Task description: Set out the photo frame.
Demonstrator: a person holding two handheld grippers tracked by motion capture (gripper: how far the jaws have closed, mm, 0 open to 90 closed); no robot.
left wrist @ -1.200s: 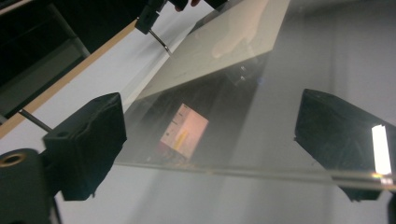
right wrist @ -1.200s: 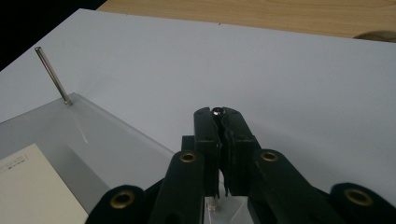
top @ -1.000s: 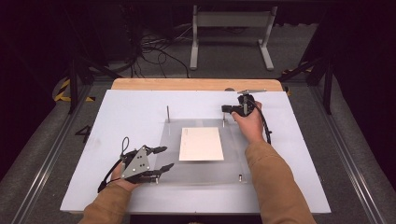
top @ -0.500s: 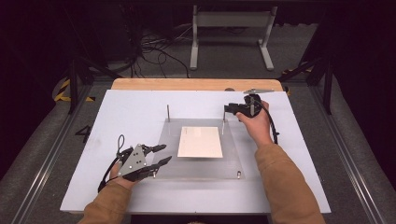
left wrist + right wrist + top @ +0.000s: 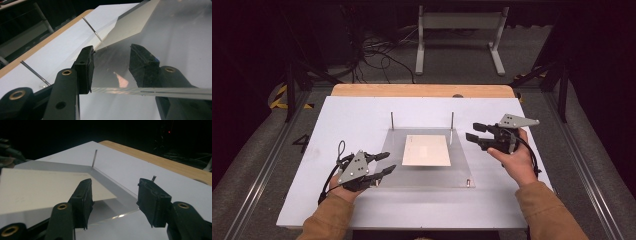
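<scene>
High view: clear acrylic plate [image 5: 427,170] lies on the white board [image 5: 362,115], roughly at its middle, with a cream sheet of card [image 5: 426,150] on or under it; which, I cannot tell. Two thin metal pins [image 5: 392,120] stand upright at the plate's far corners, and a short stud [image 5: 468,183] sits at its near right corner.

Left gripper [image 5: 379,166] holds station at the plate's near left edge. In the left gripper view its jaws straddle that edge [image 5: 150,90], one above and one below; the gap looks wider than the plate's thickness, so I judge the pads are not pressing and the plate is not gripped.

Right gripper [image 5: 474,132] hovers off the plate's far right corner, just beside the right pin [image 5: 452,121]. Its jaws have just been opening and stand apart with nothing between them. In the right gripper view the plate's corner [image 5: 120,212] lies below the jaw tips, clear of them.

Handling, as a judgement: the plate looks stiff and smooth, likely slick under hard pads and prone to scratching. Moderate weight for its spread; a one-sided lift would lever hard on the grip. Best taken at opposite edges, pads biting well in from the rim, lifted straight up to clear the pins. The card looks light and may slide if the plate tilts.
</scene>
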